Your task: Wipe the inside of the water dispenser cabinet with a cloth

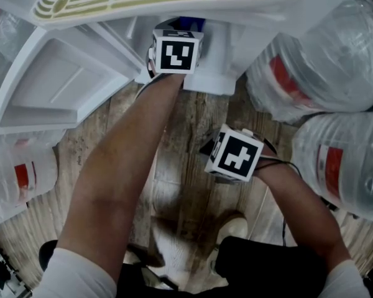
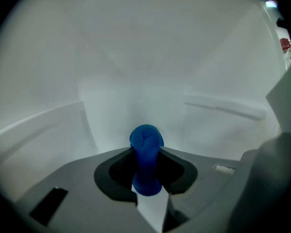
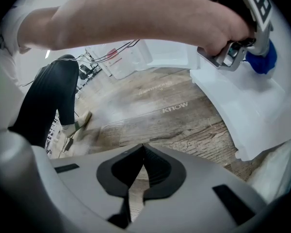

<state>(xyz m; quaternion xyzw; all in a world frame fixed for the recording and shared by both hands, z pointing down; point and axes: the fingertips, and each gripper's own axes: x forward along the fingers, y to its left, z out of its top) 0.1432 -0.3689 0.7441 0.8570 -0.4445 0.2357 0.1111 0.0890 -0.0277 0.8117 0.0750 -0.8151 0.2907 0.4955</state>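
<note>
Cloth (image 2: pixel 146 137): blue, bunched into a thick wad, clamped between the jaws of the left gripper (image 2: pixel 145 149); sits inside the white water dispenser cabinet (image 2: pixel 136 57), short of the far wall, no contact visible from the left gripper view.

Handling (judged): soft, light, knit-looking fabric; squashes under the pads, won't break or slip much; grip is mid-wad, w/ a rounded knob sticking out past the jaw tips; that knob is the working end, so hold is about right; a grip nearer the tip would leave less fabric to wipe with.

Orientation: long axis runs along the jaws, near to far; free end points into the cabinet toward the far inner corner; tail end lies back between the jaws toward the camera.

Right gripper (image 3: pixel 144 144): jaws together, nothing between them; hangs over the wooden floor (image 1: pixel 186 166), near side, well apart from the cabinet; idle as far as I can judge.

Surroundings: cabinet door (image 1: pixel 56 85) swung open at left; big water bottles (image 1: pixel 323 54) crowd the right side (tight room for the elbow, prob.); left arm reaches in past the opening.
</note>
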